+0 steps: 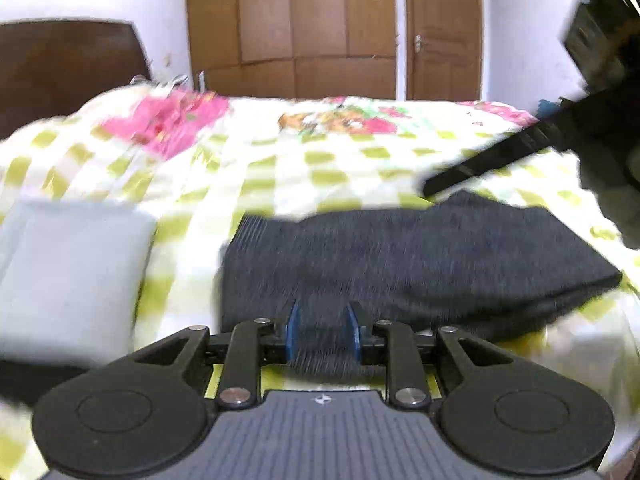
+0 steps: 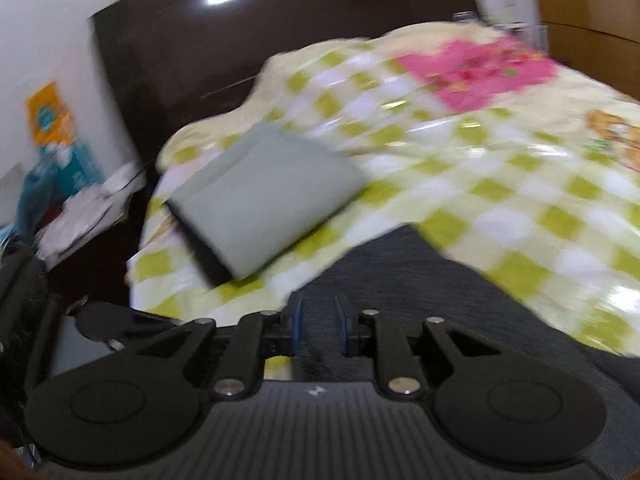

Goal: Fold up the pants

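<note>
Dark grey pants [image 1: 400, 264] lie folded on the checked bedspread [image 1: 280, 168]. My left gripper [image 1: 323, 332] has its blue pads on either side of the near edge of the pants, with cloth between them. My right gripper [image 2: 319, 326] likewise has its blue pads closed on dark grey pants cloth [image 2: 400, 292]. The right gripper's body also shows in the left wrist view [image 1: 500, 156], above the far right corner of the pants. Both views are blurred by motion.
A folded pale green garment [image 1: 68, 276] lies left of the pants; it also shows in the right wrist view [image 2: 260, 196]. A dark wooden headboard [image 2: 240, 40] stands at the bed's left end. A wooden wardrobe [image 1: 320, 28] stands beyond the bed. Clutter [image 2: 80, 208] lies beside it.
</note>
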Tool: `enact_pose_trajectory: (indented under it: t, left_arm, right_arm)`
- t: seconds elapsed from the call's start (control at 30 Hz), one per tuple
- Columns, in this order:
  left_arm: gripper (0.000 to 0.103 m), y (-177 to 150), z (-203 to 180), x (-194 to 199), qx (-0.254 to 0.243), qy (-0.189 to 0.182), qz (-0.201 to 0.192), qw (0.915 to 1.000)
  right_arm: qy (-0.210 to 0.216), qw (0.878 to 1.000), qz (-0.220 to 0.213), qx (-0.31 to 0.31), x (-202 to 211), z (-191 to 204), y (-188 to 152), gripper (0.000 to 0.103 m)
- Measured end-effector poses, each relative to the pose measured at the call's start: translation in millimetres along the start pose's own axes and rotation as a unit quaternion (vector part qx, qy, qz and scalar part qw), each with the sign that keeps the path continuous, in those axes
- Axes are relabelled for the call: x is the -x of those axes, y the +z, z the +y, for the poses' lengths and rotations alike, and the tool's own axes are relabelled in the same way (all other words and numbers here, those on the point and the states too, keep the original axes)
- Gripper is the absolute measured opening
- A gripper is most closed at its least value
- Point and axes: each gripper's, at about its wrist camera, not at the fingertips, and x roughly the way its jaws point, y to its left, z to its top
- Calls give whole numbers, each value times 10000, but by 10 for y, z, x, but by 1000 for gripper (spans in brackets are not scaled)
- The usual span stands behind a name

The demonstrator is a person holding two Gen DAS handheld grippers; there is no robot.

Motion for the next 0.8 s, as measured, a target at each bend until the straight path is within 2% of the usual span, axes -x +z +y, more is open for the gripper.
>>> enact_pose_trajectory:
  t: [0.1, 0.2, 0.27, 0.33, 0.43, 0.53, 0.6, 0.7, 0.8]
  left_arm:
    - [38, 183, -121, -281, -101, -127, -112, 9998]
    - [38, 305, -261, -548, -67, -282, -70, 9996]
    - [39, 304, -398, -688, -195, -324, 104, 9992]
    - [39, 265, -520, -848, -395, -251, 566, 9973]
    - [39, 203, -580, -837, -508, -166, 651, 9964]
    - [39, 306, -608, -827, -412, -106, 777, 9961]
    - [39, 352, -708, -763, -621, -92, 730, 9954]
    - [40, 398, -909, -727, -869, -185, 694, 9936]
    - [41, 398, -1077, -870, -1009, -232, 879, 9907]
  right_arm:
    - [-677, 9967, -21, -456, 280, -339, -115, 19]
    - [-1423, 9829, 21, -1172, 647, -756, -340, 22]
    - [-1714, 9737, 1, -1500, 881, -951, -511, 22]
    - [-1889, 9657, 17, -1783, 1070, -1118, -692, 22]
    - [-2193, 9543, 141, -2028, 1145, -1291, -919, 22]
    - [-2256, 9442, 386, -2369, 1091, -1467, -1135, 22]
    - [-2233, 9423, 451, -2455, 1071, -1515, -1232, 19]
    - [-2202, 9385, 181, -2652, 1217, -1522, -1278, 19]
    - [-2217, 9337, -44, -2813, 1440, -1584, -1364, 22]
